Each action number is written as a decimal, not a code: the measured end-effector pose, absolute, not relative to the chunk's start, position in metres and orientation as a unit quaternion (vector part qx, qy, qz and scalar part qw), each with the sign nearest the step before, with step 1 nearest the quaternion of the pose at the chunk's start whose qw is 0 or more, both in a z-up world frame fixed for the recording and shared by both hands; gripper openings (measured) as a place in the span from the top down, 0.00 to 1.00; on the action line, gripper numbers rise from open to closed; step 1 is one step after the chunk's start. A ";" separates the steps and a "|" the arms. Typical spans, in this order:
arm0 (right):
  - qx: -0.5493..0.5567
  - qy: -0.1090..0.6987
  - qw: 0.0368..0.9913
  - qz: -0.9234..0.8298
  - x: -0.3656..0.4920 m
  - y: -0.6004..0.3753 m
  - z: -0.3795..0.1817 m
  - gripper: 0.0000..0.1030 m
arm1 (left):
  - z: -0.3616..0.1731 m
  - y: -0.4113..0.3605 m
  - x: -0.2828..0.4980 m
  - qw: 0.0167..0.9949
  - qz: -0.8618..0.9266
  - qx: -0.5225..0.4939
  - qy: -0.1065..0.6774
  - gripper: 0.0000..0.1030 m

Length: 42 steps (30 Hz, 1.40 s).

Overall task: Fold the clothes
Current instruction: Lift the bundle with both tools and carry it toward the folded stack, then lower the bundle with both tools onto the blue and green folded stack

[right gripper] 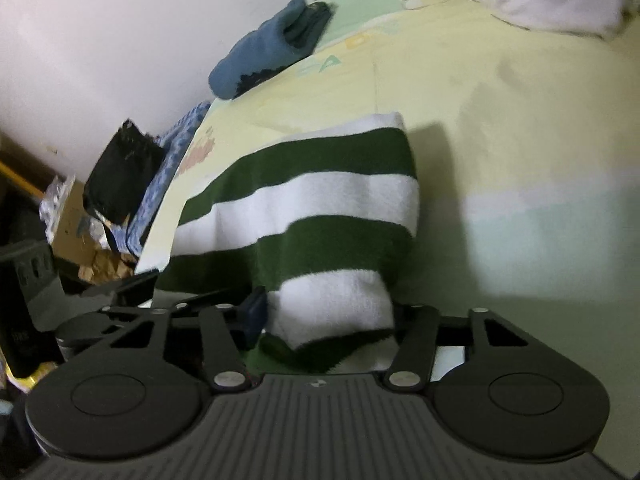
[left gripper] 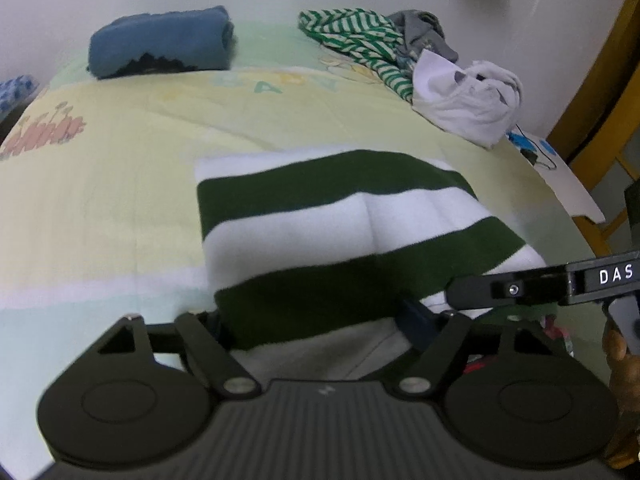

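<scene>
Left wrist view first: the green-and-white striped garment (left gripper: 332,224) lies on the pale printed bedspread (left gripper: 100,200), its near edge draped over the left gripper (left gripper: 320,320). That gripper's fingers spread wide on either side of the cloth, so I judge it released, with the fabric resting on it, not pinched. The right gripper (left gripper: 480,292) comes in from the right at the garment's near right corner. A folded blue garment (left gripper: 160,42) sits at the far edge, and an unfolded heap (left gripper: 400,52) of striped, grey and white clothes lies far right. Right wrist view: the right gripper (right gripper: 324,320) has the striped garment's white end bunched between its fingers, though whether it is clenched I cannot tell. The fold looks mid-way; next, both need a firm hold on the near edge to carry it over toward the far edge.
</scene>
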State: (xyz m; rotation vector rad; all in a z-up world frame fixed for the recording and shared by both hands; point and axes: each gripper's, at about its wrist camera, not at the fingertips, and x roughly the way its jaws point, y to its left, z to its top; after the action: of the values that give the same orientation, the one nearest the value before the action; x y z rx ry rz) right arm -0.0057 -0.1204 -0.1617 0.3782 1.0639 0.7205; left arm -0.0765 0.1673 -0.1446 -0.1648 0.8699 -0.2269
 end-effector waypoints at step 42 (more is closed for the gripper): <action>0.197 0.366 0.836 0.360 0.265 0.109 -0.013 0.63 | 0.017 0.354 0.233 0.945 -0.055 0.041 0.321 0.54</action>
State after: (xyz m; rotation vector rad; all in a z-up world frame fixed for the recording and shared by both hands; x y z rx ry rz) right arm 0.2650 0.1094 -0.0126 0.4168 0.7741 0.7613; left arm 0.2332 0.3541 0.0175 0.0831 0.6534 -0.1124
